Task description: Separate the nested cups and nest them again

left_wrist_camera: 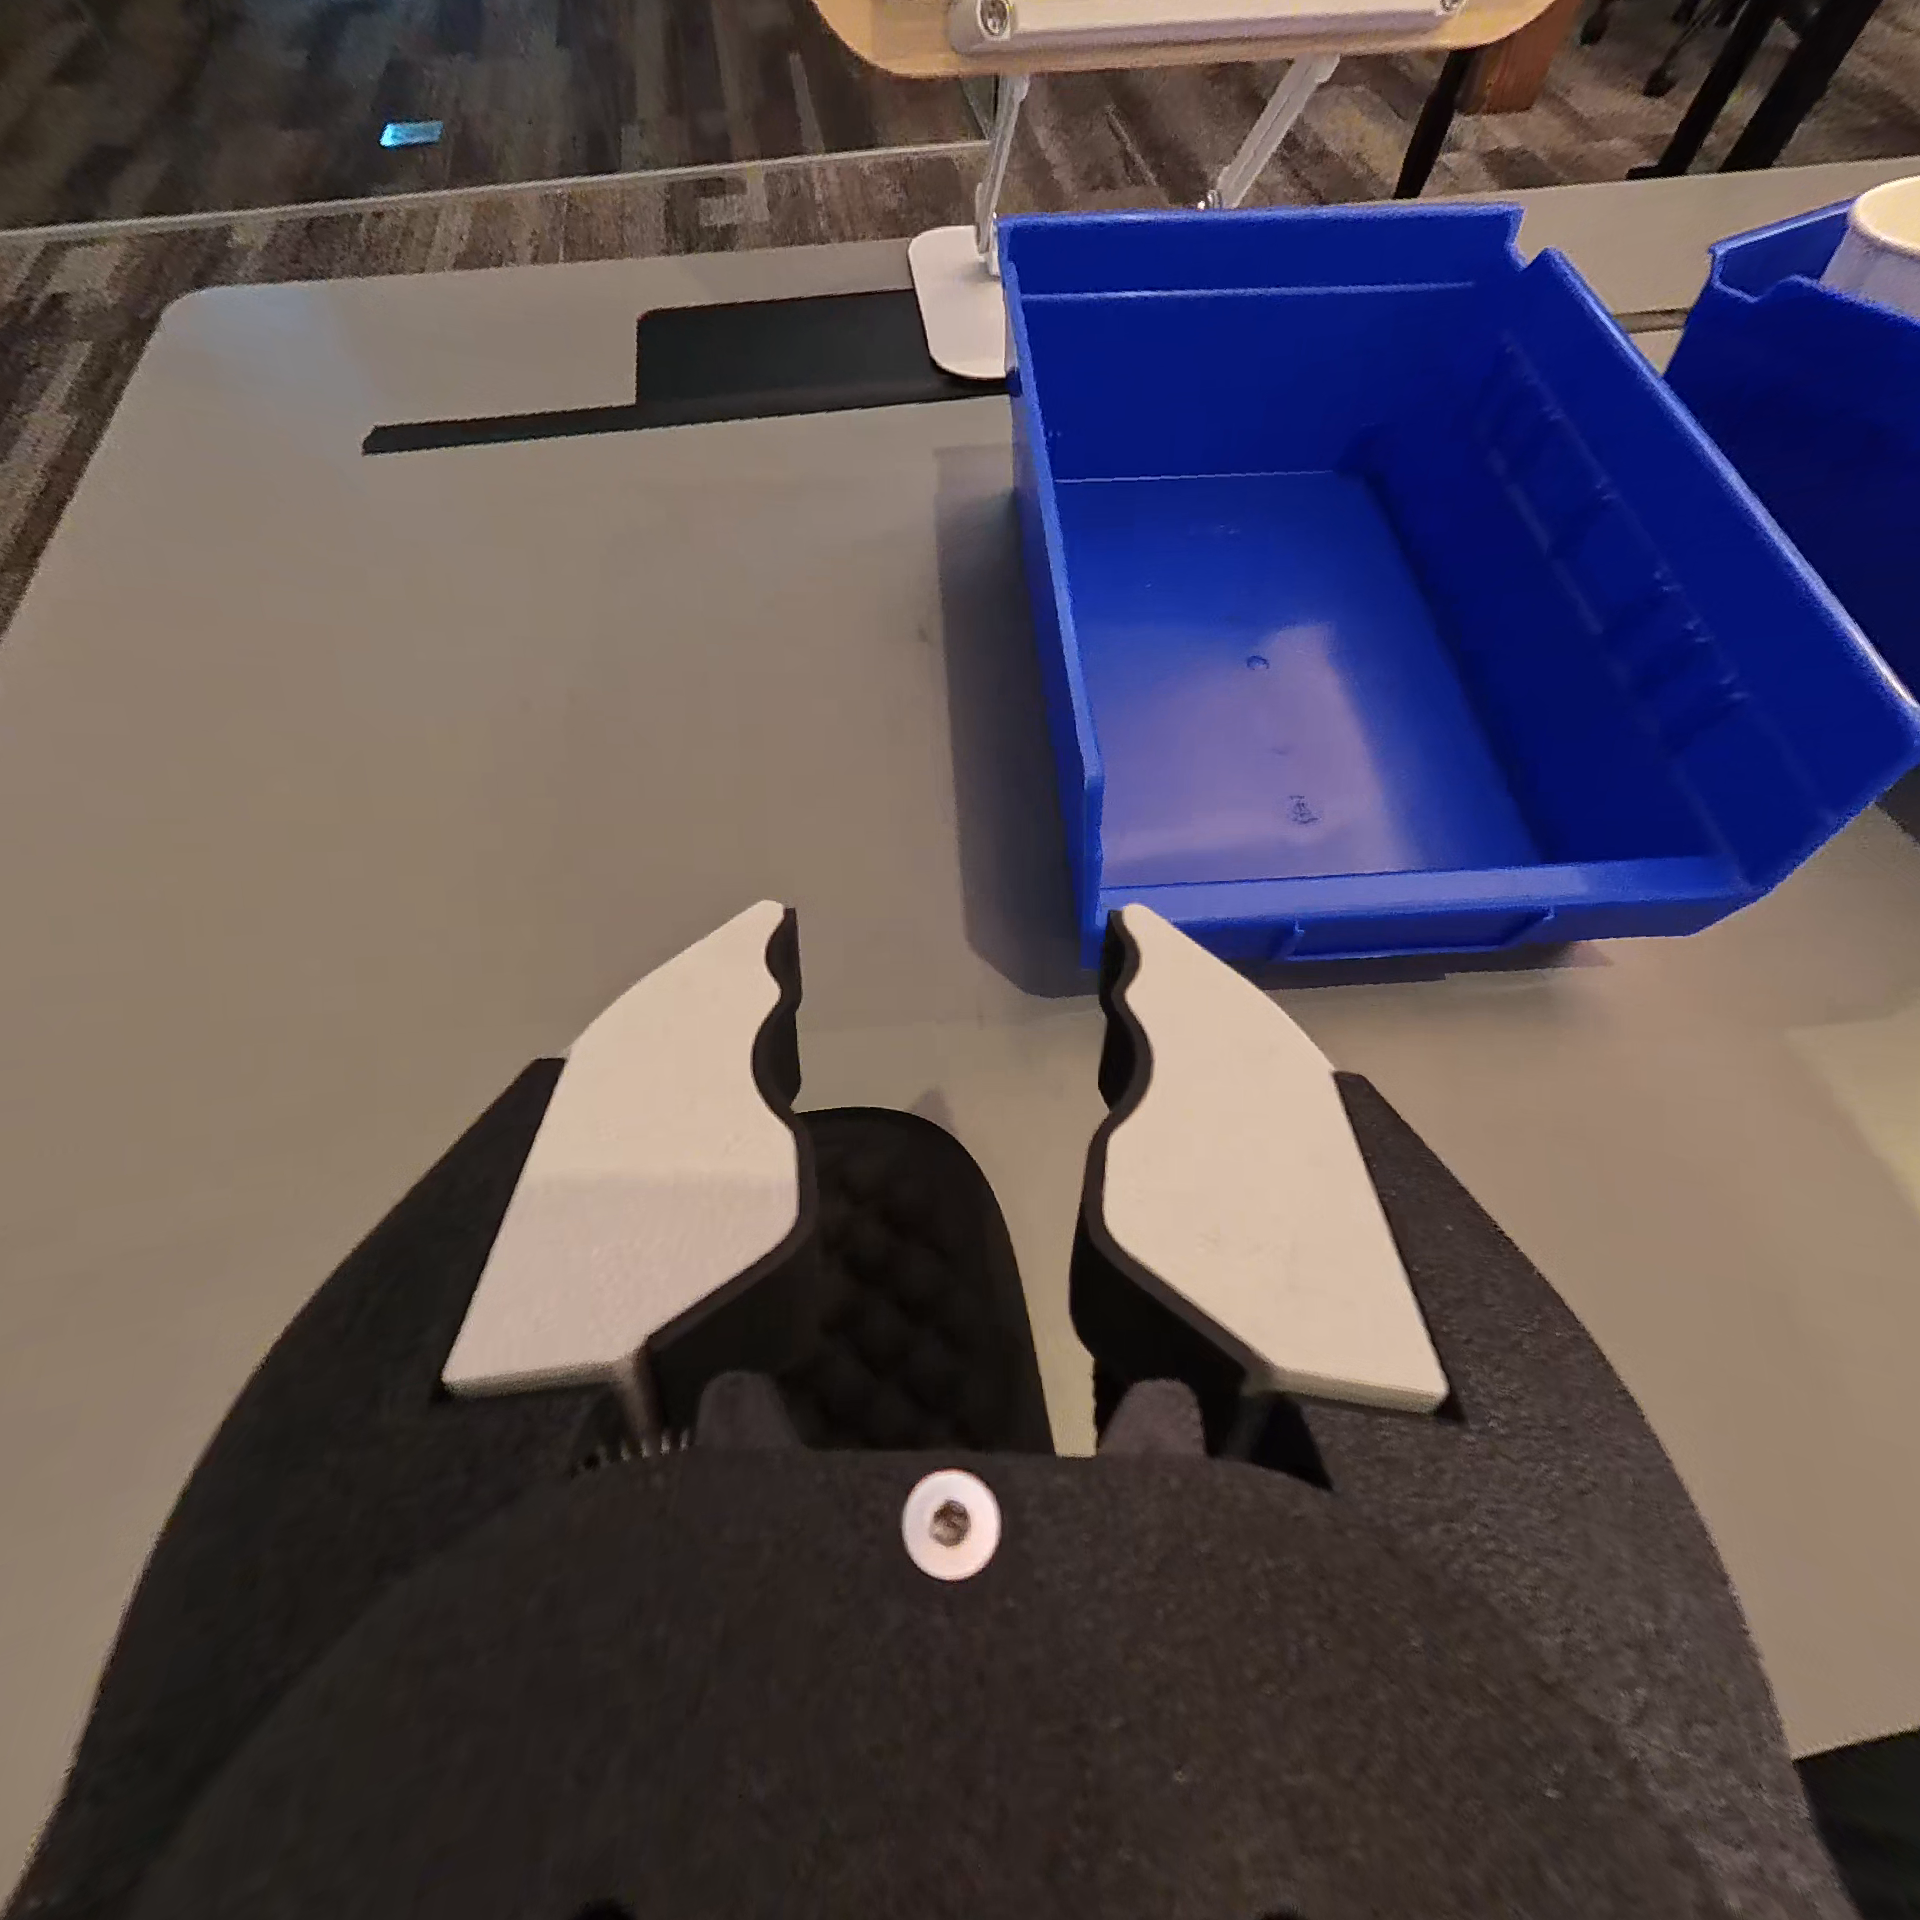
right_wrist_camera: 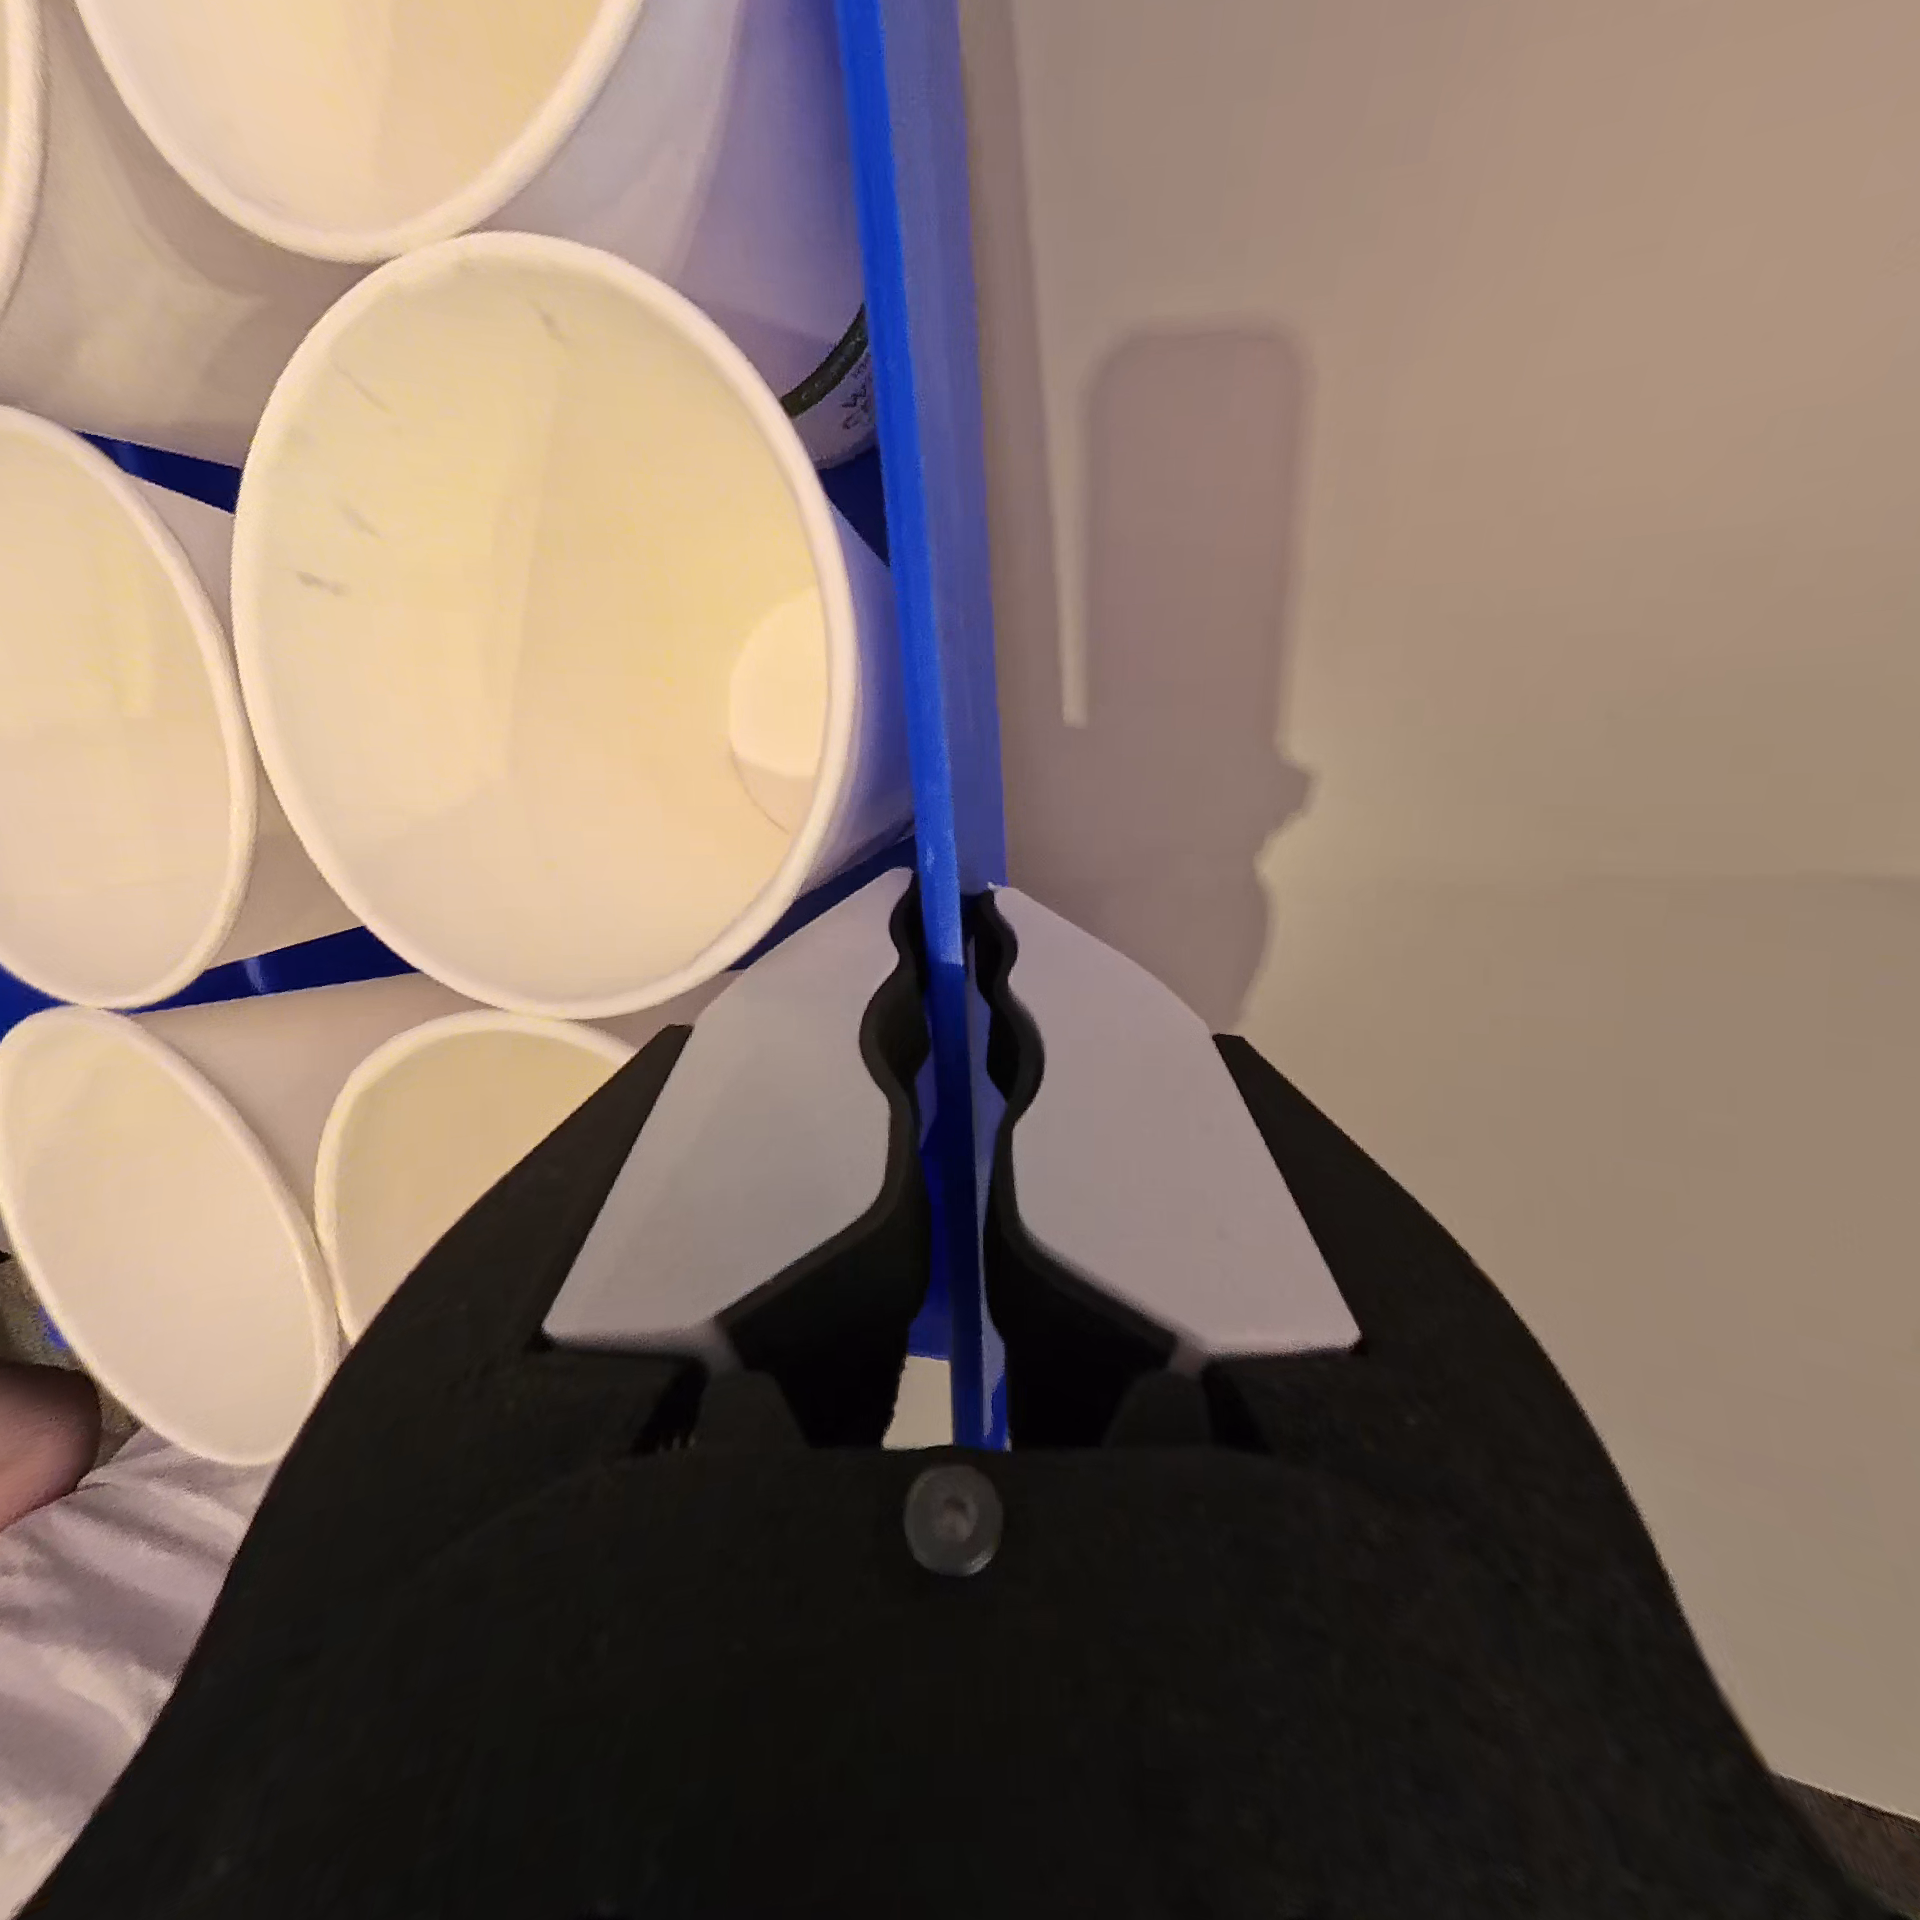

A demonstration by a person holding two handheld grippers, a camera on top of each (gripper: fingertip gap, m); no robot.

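Note:
Several white paper cups [right_wrist_camera: 540,644] stand upright in a blue bin, seen from above in the right wrist view. My right gripper [right_wrist_camera: 951,894] is shut on that bin's right wall [right_wrist_camera: 914,520], one finger inside and one outside. The same bin [left_wrist_camera: 1808,416] shows at the far right of the left wrist view with a white cup [left_wrist_camera: 1886,244] in it. My left gripper [left_wrist_camera: 951,920] is open and empty, above the grey table just left of the front corner of an empty blue bin [left_wrist_camera: 1049,582].
The grey table [left_wrist_camera: 468,727] has a black strip [left_wrist_camera: 665,400] near its far edge and a white stand foot [left_wrist_camera: 961,312] behind the empty bin. A wooden tabletop [left_wrist_camera: 1143,47] stands beyond. Bare table [right_wrist_camera: 1507,520] lies right of the cup bin.

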